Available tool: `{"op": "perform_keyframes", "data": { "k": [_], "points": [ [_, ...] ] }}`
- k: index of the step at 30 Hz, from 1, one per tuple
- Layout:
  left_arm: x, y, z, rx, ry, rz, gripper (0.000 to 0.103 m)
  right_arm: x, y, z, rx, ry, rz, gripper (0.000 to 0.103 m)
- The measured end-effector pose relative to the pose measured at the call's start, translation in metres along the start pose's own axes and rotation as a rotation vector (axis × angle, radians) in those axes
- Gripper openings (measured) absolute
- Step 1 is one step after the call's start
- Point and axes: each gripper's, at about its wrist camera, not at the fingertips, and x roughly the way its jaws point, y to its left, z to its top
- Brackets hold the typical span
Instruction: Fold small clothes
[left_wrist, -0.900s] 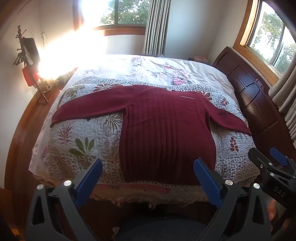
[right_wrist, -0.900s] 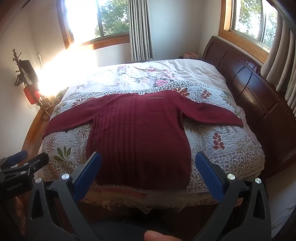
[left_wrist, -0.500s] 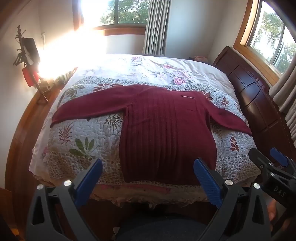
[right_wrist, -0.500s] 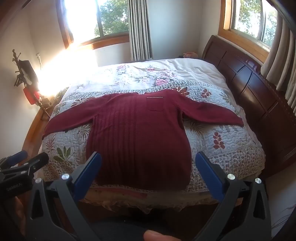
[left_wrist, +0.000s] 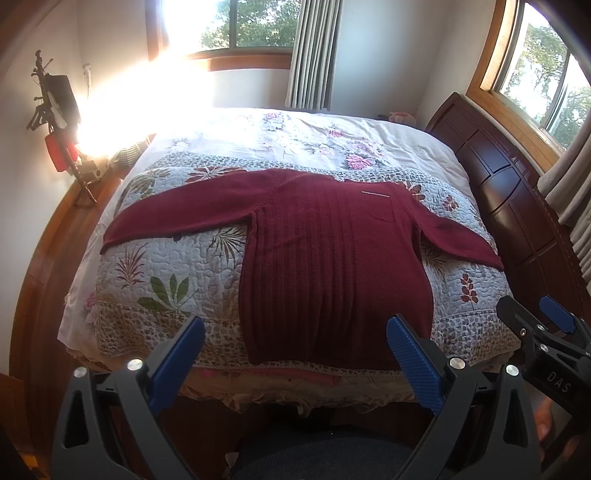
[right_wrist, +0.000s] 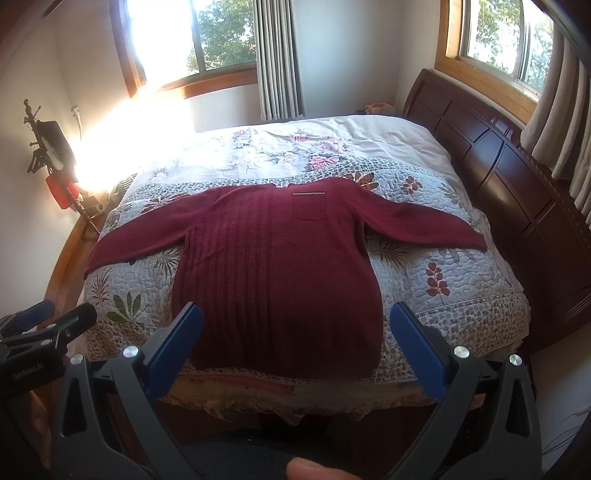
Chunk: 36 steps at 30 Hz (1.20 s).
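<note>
A dark red ribbed sweater (left_wrist: 332, 266) (right_wrist: 277, 273) lies flat on the bed, both sleeves spread out sideways, hem toward me, a small chest pocket (right_wrist: 309, 206) near the collar. My left gripper (left_wrist: 295, 354) hovers open in front of the bed's near edge, below the hem, with nothing between its blue pads. My right gripper (right_wrist: 295, 339) is open too, at the same distance from the hem and holding nothing. Each gripper shows at the edge of the other's view: the right gripper (left_wrist: 546, 332) at the lower right, the left gripper (right_wrist: 48, 325) at the lower left.
The bed carries a floral quilt (left_wrist: 166, 273) (right_wrist: 443, 266) over a white floral sheet. A dark wooden headboard (right_wrist: 517, 177) runs along the right side. A stand with a red item (left_wrist: 61, 147) is at the left wall. Strong sun glare comes from the far window (right_wrist: 166, 37).
</note>
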Motion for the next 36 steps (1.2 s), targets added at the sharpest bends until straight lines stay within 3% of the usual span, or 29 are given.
{"op": "perform_keyframes", "data": {
  "k": [36],
  "points": [
    [0.0003,0.0017,0.0039,0.006,-0.002,0.006,0.099,0.0005,-0.0032,0.0002,0.002,0.004,0.0,0.1]
  ]
}}
